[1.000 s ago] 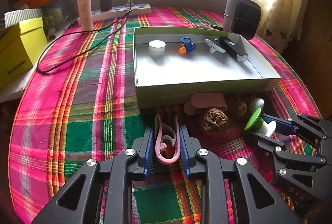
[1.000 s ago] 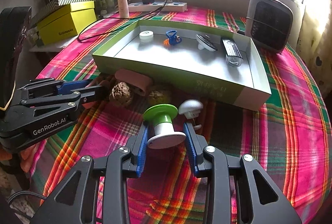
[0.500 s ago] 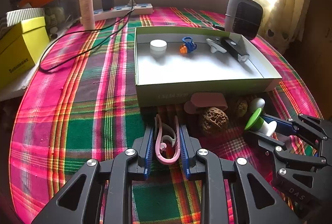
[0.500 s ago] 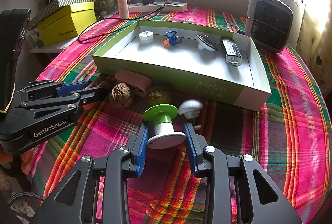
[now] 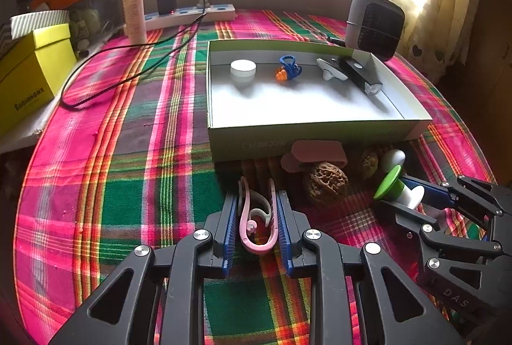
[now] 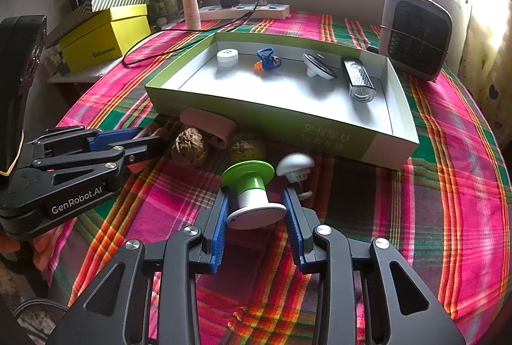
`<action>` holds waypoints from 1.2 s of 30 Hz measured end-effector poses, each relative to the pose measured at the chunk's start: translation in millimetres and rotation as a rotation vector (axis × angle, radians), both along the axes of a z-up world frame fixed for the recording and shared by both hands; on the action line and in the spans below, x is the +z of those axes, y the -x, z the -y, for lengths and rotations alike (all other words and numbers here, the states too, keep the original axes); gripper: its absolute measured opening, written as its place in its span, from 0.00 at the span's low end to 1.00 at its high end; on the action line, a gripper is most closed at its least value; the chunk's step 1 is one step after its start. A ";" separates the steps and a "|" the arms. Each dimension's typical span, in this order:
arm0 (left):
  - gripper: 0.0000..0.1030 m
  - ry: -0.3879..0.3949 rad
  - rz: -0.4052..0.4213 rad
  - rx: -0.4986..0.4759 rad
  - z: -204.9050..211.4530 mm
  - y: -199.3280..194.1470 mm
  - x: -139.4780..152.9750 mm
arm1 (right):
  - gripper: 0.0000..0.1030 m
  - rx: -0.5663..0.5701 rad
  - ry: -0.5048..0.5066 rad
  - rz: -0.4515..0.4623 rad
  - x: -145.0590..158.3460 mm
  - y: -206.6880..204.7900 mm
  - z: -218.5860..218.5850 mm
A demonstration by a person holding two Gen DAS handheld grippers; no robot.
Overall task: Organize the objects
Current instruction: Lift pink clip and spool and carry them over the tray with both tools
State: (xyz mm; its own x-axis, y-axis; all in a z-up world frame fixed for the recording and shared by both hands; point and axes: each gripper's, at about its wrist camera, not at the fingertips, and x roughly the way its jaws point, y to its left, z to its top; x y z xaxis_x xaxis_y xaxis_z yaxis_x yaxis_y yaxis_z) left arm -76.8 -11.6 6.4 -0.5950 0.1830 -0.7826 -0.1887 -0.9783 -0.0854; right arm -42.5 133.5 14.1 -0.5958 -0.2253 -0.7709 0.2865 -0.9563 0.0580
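Note:
My left gripper (image 5: 258,197) is shut on a pink plastic clip (image 5: 257,217), low over the plaid cloth in front of the shallow green box (image 5: 320,133). In the right wrist view my right gripper (image 6: 256,194) is shut on a spool (image 6: 252,197) with a green top and a white base. The spool (image 5: 398,189) tilts in the right gripper (image 5: 416,194). The box holds a white cap (image 5: 243,68), a blue and orange piece (image 5: 288,71), a white plug (image 5: 329,71) and a black torch (image 5: 361,77). A walnut (image 5: 326,181), a pink case (image 5: 318,151) and a white knob (image 6: 294,165) lie before the box.
A grey heater (image 6: 416,34) stands behind the box at the right. A power strip (image 5: 192,17) with a black cable (image 5: 105,69), a cream tube (image 5: 132,5) and a yellow box (image 5: 28,73) sit at the back left. A second walnut (image 6: 246,148) lies by the box wall.

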 end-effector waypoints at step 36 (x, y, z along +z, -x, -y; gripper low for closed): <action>0.21 -0.030 -0.098 -0.009 -11.5 7.6 46.7 | 0.34 -0.020 0.066 -0.095 48.4 18.4 -12.2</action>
State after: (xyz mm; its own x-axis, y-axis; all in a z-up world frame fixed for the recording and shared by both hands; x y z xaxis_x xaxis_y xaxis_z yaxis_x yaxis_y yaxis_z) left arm -84.4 -0.1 53.2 -0.6665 0.2114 -0.7149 -0.2066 -0.9738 -0.0954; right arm -60.9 145.7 62.5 -0.6702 -0.2608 -0.6948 0.2748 -0.9569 0.0941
